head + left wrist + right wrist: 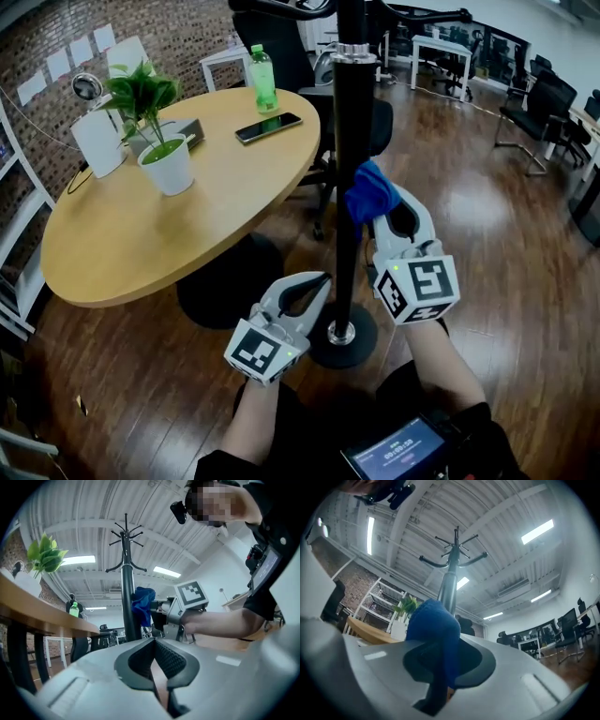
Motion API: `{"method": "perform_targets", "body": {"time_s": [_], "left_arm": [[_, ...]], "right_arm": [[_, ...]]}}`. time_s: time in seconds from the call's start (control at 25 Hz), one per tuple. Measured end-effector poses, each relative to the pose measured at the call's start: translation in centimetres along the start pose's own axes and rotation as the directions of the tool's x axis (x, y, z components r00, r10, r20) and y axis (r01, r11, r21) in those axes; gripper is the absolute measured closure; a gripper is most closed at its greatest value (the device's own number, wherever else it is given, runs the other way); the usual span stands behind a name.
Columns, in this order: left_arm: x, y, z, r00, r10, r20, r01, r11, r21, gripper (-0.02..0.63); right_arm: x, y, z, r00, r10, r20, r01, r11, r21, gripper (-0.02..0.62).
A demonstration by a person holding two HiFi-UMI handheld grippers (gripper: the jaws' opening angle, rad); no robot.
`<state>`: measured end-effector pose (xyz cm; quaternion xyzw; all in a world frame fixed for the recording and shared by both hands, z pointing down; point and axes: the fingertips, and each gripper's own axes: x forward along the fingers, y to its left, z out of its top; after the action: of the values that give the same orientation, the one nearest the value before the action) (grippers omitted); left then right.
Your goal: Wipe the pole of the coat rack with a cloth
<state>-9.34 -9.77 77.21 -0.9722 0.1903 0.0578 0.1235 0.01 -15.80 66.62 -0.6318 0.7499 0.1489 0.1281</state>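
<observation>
The pole (349,141) of the coat rack stands upright on a round base (343,336) on the wooden floor (525,234), black and glossy, with a metal collar high up. The blue cloth (370,192) lies bunched against the pole's right side, about halfway up the stretch the head view shows.

The right gripper (384,208) is clamped on that cloth. Its own view shows the jaws closed onto the blue fabric, which bulges out above them and hides the lower part of the pole directly behind it. The gripper's body slants away from the pole toward the person.

The left gripper (322,277) sits lower, on the pole's left side, with its tips pointing at the pole near the base. Its jaws are together with nothing between them. Whether the tips touch the pole cannot be told.

At the pole's top, the left gripper view shows curved hooks (125,541) spreading out.

Left of the pole stands a round wooden table (112,253). It carries a potted plant (164,159), a green bottle (263,80) and a phone (269,127), with the phone nearest the pole. Behind the pole is a dark office chair (281,47).
</observation>
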Motion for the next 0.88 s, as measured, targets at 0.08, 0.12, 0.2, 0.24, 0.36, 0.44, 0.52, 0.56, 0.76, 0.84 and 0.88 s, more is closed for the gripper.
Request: {"method": "perform_targets", "body": {"time_s": [0.08,0.12,0.2,0.24,0.36,0.44,0.52,0.56,0.76,0.84,0.88], "left_arm": [[0.2,-0.3,-1.6,1.000,-0.002,-0.023,0.002,1.000,-0.002,0.603],[0.2,-0.4,-2.4,0.999,-0.002,-0.032,0.002,1.000,-0.010,0.603],[0.0,-0.5,-4.1,0.999,0.001,-0.045,-0.002,1.000,-0.028,0.603],[-0.1,-0.5,-4.9,0.999,0.002,-0.052,-0.004,0.999,-0.034,0.603],[-0.5,-0.3,-6.9,0.997,0.012,-0.070,-0.016,0.998,-0.054,0.603],[-0.8,-0.5,-7.6,0.997,0.018,-0.078,-0.023,0.997,-0.068,0.603],[-1.2,-0.7,-8.1,0.996,0.021,-0.087,-0.027,0.997,-0.077,0.603],[-1.3,-0.8,-8.3,0.995,0.020,-0.093,-0.028,0.997,-0.078,0.603],[-1.9,-1.2,-8.9,0.993,0.017,-0.120,-0.025,0.997,-0.070,0.603],[-2.1,-1.5,-9.2,0.991,0.008,-0.131,-0.015,0.998,-0.057,0.603],[-2.2,-1.6,-9.4,0.991,0.007,-0.134,-0.014,0.998,-0.055,0.603]], "right_arm": [[-1.7,0.0,-4.4,0.998,-0.019,-0.064,0.021,0.999,0.030,0.560],[-2.6,0.1,-6.7,0.995,-0.028,-0.099,0.033,0.998,0.045,0.560],[-4.3,0.3,-11.6,0.982,-0.046,-0.181,0.061,0.995,0.075,0.560],[-5.2,0.4,-14.2,0.973,-0.053,-0.225,0.075,0.993,0.091,0.560],[-8.2,1.0,-22.0,0.929,-0.065,-0.364,0.117,0.986,0.121,0.560],[-10.2,1.6,-26.8,0.888,-0.071,-0.455,0.143,0.982,0.126,0.560],[-12.0,2.1,-31.2,0.839,-0.067,-0.539,0.160,0.979,0.129,0.559],[-12.8,2.3,-33.2,0.811,-0.059,-0.582,0.167,0.977,0.135,0.560],[-15.7,2.4,-41.2,0.693,-0.033,-0.720,0.200,0.969,0.148,0.560],[-16.3,2.0,-42.8,0.667,-0.037,-0.744,0.223,0.963,0.152,0.560],[-16.6,1.9,-43.5,0.654,-0.037,-0.755,0.229,0.961,0.152,0.559]]}}
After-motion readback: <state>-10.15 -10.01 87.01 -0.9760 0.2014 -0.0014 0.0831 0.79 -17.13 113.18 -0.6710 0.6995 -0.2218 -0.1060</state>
